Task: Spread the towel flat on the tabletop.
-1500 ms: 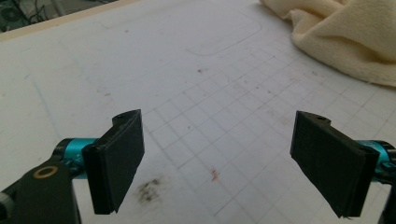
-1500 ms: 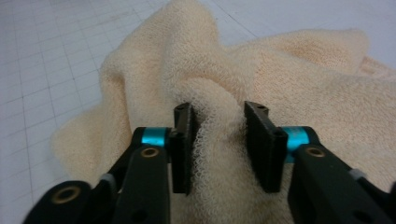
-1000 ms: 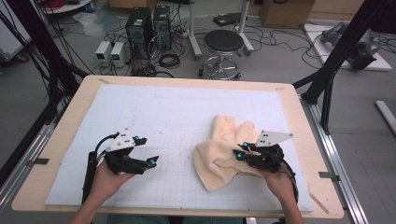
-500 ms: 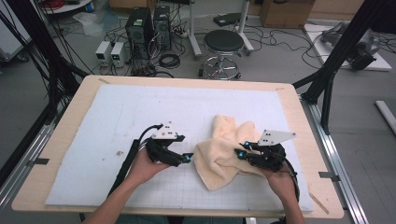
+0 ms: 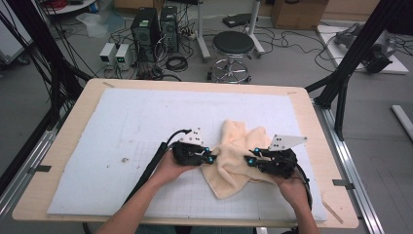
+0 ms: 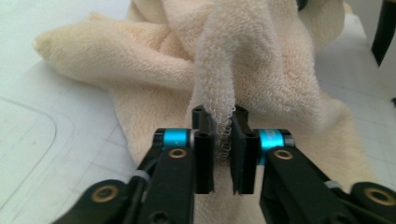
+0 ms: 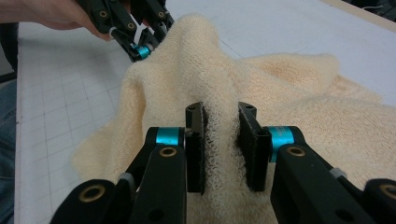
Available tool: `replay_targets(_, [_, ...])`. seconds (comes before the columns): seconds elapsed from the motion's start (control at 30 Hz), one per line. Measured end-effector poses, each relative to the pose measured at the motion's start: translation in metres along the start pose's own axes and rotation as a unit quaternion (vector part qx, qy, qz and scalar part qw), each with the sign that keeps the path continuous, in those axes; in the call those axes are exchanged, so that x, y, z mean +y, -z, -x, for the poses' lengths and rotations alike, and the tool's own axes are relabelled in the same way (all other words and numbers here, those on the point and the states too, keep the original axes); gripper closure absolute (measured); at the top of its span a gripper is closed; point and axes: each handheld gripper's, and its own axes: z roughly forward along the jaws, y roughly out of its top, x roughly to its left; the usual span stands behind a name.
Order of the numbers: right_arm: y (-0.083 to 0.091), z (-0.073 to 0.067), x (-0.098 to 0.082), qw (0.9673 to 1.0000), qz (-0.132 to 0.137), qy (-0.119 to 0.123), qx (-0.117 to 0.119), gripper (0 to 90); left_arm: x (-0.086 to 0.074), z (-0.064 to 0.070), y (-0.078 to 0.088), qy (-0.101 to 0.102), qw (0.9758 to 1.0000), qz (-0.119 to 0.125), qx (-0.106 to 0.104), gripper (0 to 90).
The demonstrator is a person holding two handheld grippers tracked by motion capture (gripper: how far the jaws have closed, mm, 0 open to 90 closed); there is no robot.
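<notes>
A cream towel [image 5: 237, 155] lies crumpled on the white gridded mat [image 5: 122, 126], right of centre. My left gripper [image 5: 213, 159] is at the towel's left edge; its jaws have just been closing and are now shut on a raised fold of towel [image 6: 219, 93]. My right gripper [image 5: 247, 161] holds the towel's right side, shut on another bunched ridge of cloth [image 7: 219, 135]. In the right gripper view the left gripper [image 7: 147, 44] bites the far end of the same raised ridge. The two grippers face each other across the towel.
The mat covers a wooden table [image 5: 311, 122] with a metal rail [image 5: 350, 165] along its right side. Beyond the far edge stand a stool [image 5: 233, 46], computer cases [image 5: 146, 29] and cables on the floor. Bare mat lies left of the towel.
My left gripper has moved right across the mat from the left side to the towel's left edge and closed on a fold. The right gripper and its hold have stayed put.
</notes>
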Motion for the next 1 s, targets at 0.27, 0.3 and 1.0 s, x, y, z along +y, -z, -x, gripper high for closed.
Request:
replay_targets(0.27, [-0.008,-0.001,0.028,0.9999,0.011,0.001,0.013,75.5,0.011,-0.003,0.067,0.000,0.9975,0.038,0.060,84.3])
replay_targets(0.3, [-0.014,-0.003,0.044,0.9994,0.017,0.011,0.026,75.8,0.013,-0.002,0.078,0.000,0.9968,0.041,0.069,84.3])
replay_targets(1.0, [-0.095,-0.059,0.160,0.9940,0.016,0.076,0.077,72.8,0.005,-0.002,0.225,-0.006,0.9816,0.018,0.190,83.5])
